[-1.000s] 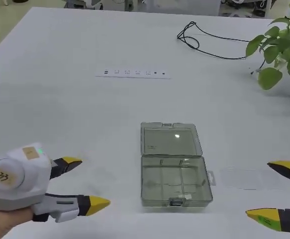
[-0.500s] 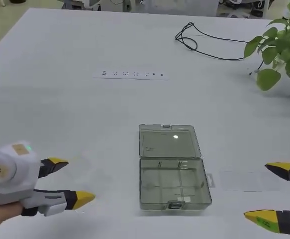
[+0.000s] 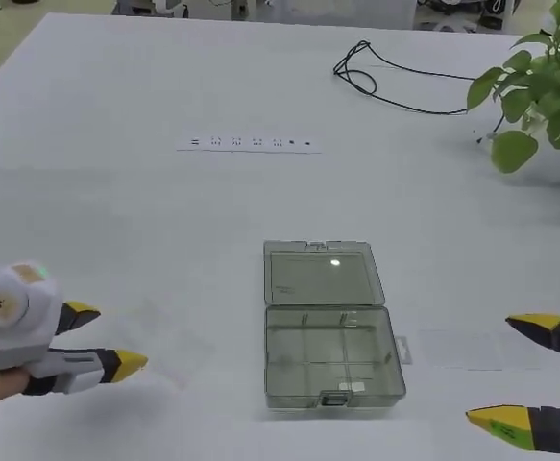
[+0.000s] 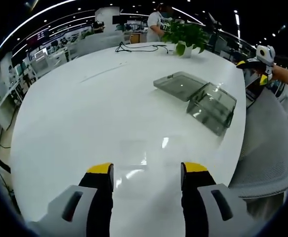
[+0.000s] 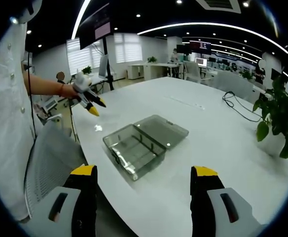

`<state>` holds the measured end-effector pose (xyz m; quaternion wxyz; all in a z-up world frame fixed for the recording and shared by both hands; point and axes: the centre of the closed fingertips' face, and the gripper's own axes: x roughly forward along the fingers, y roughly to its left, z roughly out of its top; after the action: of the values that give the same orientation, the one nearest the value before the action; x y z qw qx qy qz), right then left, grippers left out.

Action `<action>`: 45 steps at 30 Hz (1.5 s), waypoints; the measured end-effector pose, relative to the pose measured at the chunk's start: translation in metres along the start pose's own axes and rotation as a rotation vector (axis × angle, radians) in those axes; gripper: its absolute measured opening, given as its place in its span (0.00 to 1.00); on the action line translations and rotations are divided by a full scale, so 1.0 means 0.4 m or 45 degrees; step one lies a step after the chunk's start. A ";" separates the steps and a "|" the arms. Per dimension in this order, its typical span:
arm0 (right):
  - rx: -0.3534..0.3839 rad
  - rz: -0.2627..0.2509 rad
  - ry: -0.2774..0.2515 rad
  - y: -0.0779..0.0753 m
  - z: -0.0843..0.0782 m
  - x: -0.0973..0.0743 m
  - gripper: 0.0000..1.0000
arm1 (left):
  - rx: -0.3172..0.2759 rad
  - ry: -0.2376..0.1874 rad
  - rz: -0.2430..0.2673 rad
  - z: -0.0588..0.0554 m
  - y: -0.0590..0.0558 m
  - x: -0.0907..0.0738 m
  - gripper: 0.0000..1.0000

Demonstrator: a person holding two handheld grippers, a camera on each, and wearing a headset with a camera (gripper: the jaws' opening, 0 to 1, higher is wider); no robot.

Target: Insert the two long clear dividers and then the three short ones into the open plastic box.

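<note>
Both hand-held grippers were spread wide and held nothing: the left hand-held gripper hung low over the bench, well left of the open plastic box, and the right hand-held gripper sat near its right side. A faint clear strip, likely a divider, lay flat just right of the box. Thin and nearly invisible, it could be missed or slip from the jaws.

The box was smoky see-through plastic, glossy, with a glint of light on its lid. The worktop was white, smooth and faintly shiny. The left gripper and right gripper had matt pale plastic shells. The cable looked black and rubbery.
</note>
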<state>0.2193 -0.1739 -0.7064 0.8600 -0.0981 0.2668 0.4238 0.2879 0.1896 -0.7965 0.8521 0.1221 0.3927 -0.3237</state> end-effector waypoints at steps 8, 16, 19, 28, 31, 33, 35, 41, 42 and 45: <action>0.009 -0.001 -0.001 0.001 -0.001 0.003 0.77 | -0.017 0.117 0.029 -0.041 0.036 0.026 0.49; 0.019 -0.004 -0.001 0.000 -0.005 0.004 0.77 | -0.020 0.211 0.039 -0.073 0.046 0.051 0.45; 0.021 -0.005 -0.001 0.000 -0.007 0.004 0.77 | -0.020 0.236 0.042 -0.081 0.047 0.061 0.43; 0.028 -0.013 -0.005 -0.002 -0.010 0.002 0.77 | 0.033 0.303 0.047 -0.094 0.042 0.069 0.39; 0.029 -0.014 -0.004 -0.002 -0.012 0.002 0.77 | 0.032 0.308 0.050 -0.092 0.045 0.071 0.39; 0.032 -0.014 -0.007 -0.001 -0.012 0.002 0.77 | 0.031 0.316 0.050 -0.091 0.045 0.071 0.39; 0.031 -0.013 -0.006 -0.001 -0.014 0.003 0.77 | 0.034 0.324 0.045 -0.091 0.046 0.072 0.38; 0.030 -0.012 -0.007 0.001 -0.013 0.004 0.77 | 0.033 0.348 0.043 -0.093 0.052 0.069 0.35; 0.030 -0.013 -0.007 0.000 -0.012 0.004 0.77 | 0.035 0.352 0.041 -0.093 0.052 0.069 0.35; 0.029 -0.013 -0.006 0.001 -0.013 0.003 0.77 | 0.040 0.368 0.040 -0.093 0.051 0.069 0.35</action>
<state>0.2177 -0.1747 -0.7113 0.8639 -0.0886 0.2692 0.4164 0.2924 0.2100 -0.8427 0.7896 0.1867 0.5044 -0.2954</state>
